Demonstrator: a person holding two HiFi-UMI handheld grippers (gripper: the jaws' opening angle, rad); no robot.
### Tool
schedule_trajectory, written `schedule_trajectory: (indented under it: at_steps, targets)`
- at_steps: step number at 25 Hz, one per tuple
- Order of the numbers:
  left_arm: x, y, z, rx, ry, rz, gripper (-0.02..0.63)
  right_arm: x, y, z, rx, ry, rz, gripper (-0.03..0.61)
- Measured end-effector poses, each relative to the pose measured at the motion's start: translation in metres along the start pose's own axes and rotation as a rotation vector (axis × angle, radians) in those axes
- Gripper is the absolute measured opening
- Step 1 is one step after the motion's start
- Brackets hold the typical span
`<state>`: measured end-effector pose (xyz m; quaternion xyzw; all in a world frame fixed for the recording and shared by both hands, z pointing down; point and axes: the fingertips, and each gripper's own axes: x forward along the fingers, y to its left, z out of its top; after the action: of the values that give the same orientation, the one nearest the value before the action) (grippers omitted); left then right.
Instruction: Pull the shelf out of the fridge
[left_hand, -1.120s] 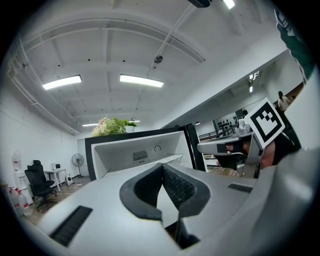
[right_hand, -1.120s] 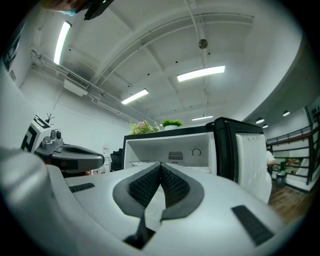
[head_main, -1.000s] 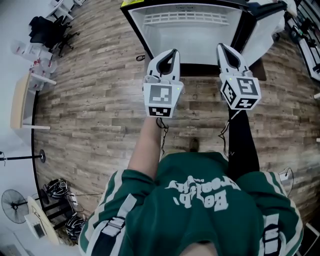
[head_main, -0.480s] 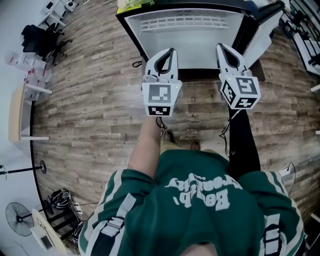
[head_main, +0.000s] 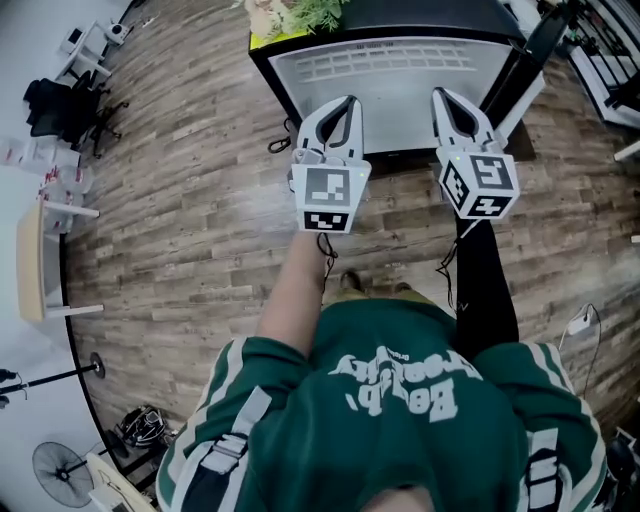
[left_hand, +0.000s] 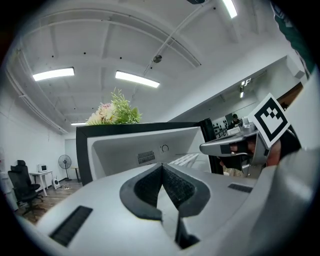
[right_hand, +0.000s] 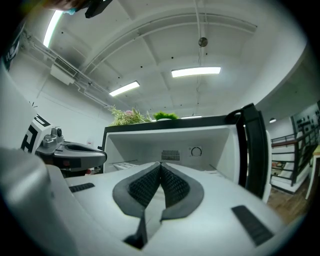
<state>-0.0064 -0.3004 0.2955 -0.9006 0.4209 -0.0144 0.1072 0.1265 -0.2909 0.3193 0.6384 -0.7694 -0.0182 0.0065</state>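
The fridge (head_main: 400, 100) stands open ahead of me, its white inside bare in the lower part. A white slatted shelf (head_main: 385, 62) lies across the inside near the top; it also shows as shelf (left_hand: 185, 159) and shelf (right_hand: 122, 165). My left gripper (head_main: 348, 101) and right gripper (head_main: 440, 93) are held side by side in front of the opening, short of it, both shut with nothing between the pads. Seen up close, the left gripper (left_hand: 162, 165) and right gripper (right_hand: 160, 164) have their pads pressed together.
A potted plant (head_main: 300, 15) sits on the fridge's black top. The open door (head_main: 530, 55) stands at the right. Office chairs (head_main: 60, 105), a wooden table (head_main: 35, 260) and a fan (head_main: 60, 470) stand at the left on the plank floor.
The person has stepped toward the fridge, so it sits lower and larger in the head view. Both grippers keep the same pose, still shut.
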Motion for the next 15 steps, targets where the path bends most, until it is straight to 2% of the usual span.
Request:
schedule_trajectory:
  at_steps: [8, 15]
  targets:
    - [0.005, 0.026, -0.006, -0.024, -0.02, -0.062, 0.017, 0.016, 0.015, 0.001, -0.024, 0.018, -0.068, 0.009]
    - [0.004, 0.033, -0.012, -0.02, -0.028, -0.128, 0.017, 0.021, 0.028, -0.001, -0.023, 0.021, -0.123, 0.009]
